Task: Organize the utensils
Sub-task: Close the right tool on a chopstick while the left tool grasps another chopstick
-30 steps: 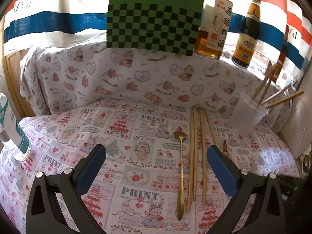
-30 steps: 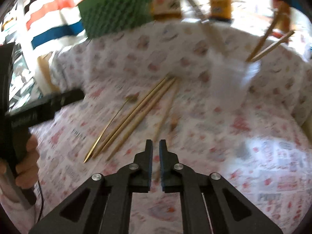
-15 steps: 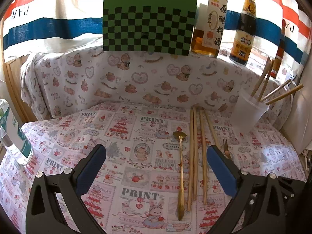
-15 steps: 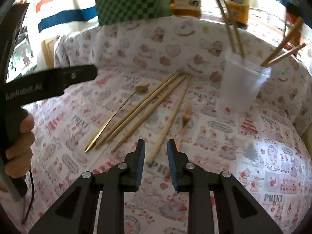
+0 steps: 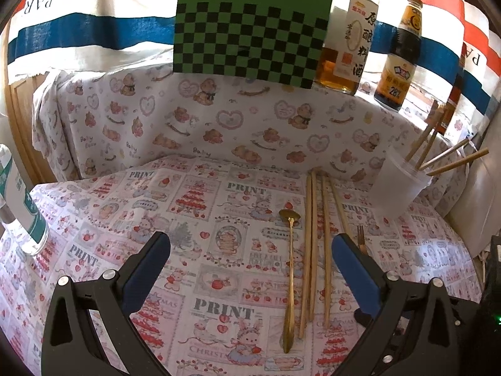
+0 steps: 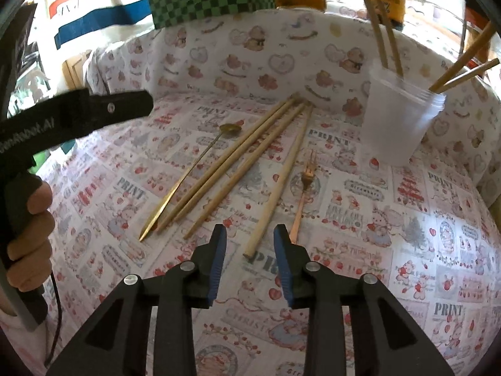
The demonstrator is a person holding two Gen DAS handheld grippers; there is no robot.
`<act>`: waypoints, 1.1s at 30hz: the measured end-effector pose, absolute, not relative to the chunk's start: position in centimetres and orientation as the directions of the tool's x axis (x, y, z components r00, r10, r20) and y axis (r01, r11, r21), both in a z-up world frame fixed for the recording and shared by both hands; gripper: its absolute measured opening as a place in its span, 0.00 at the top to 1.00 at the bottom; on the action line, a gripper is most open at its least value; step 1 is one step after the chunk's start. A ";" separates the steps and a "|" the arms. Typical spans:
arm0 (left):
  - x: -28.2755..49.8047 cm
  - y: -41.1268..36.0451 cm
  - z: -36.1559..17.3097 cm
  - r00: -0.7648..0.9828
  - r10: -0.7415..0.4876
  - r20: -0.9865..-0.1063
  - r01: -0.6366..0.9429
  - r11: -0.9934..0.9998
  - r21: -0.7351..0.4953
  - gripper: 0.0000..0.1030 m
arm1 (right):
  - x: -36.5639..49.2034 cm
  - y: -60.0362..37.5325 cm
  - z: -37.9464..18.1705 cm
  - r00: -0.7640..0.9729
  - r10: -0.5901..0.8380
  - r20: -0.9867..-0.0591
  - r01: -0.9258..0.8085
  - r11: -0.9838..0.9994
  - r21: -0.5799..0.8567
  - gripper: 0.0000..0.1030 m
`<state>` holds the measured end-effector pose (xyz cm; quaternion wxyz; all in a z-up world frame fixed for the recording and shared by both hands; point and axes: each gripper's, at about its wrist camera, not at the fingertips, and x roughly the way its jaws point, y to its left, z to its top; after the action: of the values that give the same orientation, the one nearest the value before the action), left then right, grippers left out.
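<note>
our right gripper (image 6: 247, 238) hangs just above the near end of the loose chopstick (image 6: 278, 185), its jaws having just been opening to a narrow gap with nothing between them yet; the stick's blunt end lies on the cloth right ahead of the gap. our left gripper (image 5: 250, 250) stands wide and empty over the middle of the table (image 5: 103, 219), doing nothing. the other chopsticks (image 6: 231, 163) and the gold spoon (image 6: 188, 172) lie in a fan toward the back edge, the small fork (image 6: 305, 185) just right of our target, and the plastic cup (image 6: 400, 116) with sticks already in it sits near the back right corner. the main risk, we judge, is the fork: its handle runs close under our right jaw, so closing here may catch it along with the stick, or nudge it away. the gap also looks tight, so a slight misaim could push the round stick into a roll. gripped at its very end, the stick may droop and knock the light cup over.
</note>
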<state>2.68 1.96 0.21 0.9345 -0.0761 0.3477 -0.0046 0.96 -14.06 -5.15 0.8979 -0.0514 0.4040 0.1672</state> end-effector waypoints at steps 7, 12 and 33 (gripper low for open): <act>2.9 1.8 -0.1 0.734 -0.110 -0.670 -0.022 0.982 -0.186 0.01 | 1.2 -12.6 -6.0 0.630 0.177 -0.756 -0.337 0.940 -0.060 0.68; 3.0 1.5 -0.4 0.736 -0.088 -0.671 -0.027 0.987 -0.159 0.01 | 1.2 -12.9 -6.0 0.630 0.174 -0.757 -0.335 0.940 -0.063 0.87; 3.0 -3.1 -2.0 0.617 -0.272 -0.738 0.228 0.960 -0.163 0.95 | -1.5 -19.0 1.2 0.829 0.217 -0.516 -0.211 0.975 0.071 0.91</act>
<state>2.98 -3.09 -1.99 0.8987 -0.0265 0.4149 -0.1393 -1.46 -19.05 1.24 0.9563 0.0054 0.2702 0.1117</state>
